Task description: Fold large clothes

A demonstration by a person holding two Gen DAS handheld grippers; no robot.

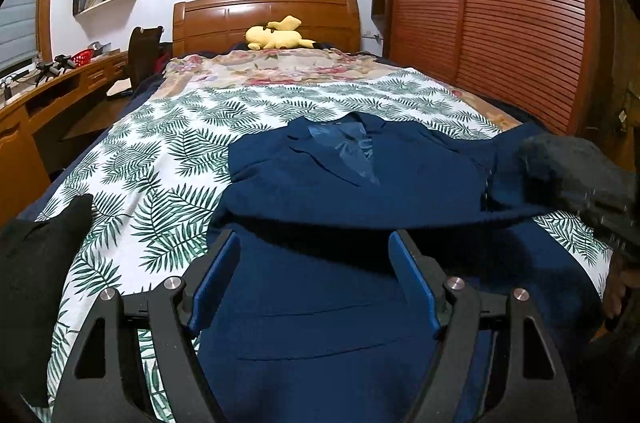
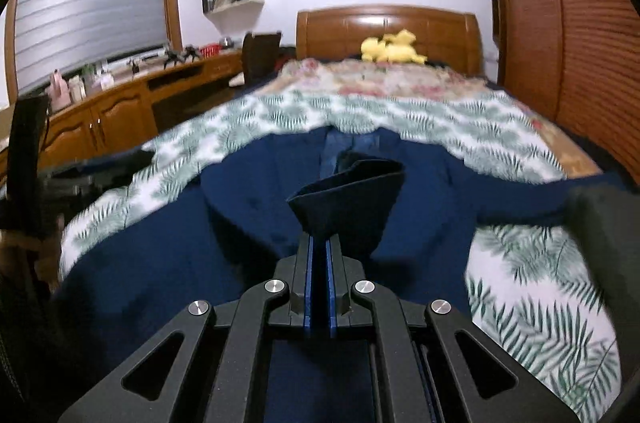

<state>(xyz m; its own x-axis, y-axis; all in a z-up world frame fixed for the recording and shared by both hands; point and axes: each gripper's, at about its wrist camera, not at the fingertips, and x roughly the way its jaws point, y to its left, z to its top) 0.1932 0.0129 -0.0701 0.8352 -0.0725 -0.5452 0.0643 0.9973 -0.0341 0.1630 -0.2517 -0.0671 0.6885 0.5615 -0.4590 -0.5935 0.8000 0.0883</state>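
Navy blue jacket lies lengthwise, collar toward the wooden headboard. Right gripper clamps its sleeve cuff; left gripper gapes, empty.

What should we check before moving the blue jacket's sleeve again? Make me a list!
1. Right gripper shut on the sleeve cuff: ok.
2. Left gripper open, nothing pinched: ok.
3. Blue jacket lying face up on the leaf-print sheet, collar toward the headboard: ok.
4. Sleeve already laid flat across the chest: not ok, cuff is lifted.
5. Jacket's other sleeve smooth: cannot tell.
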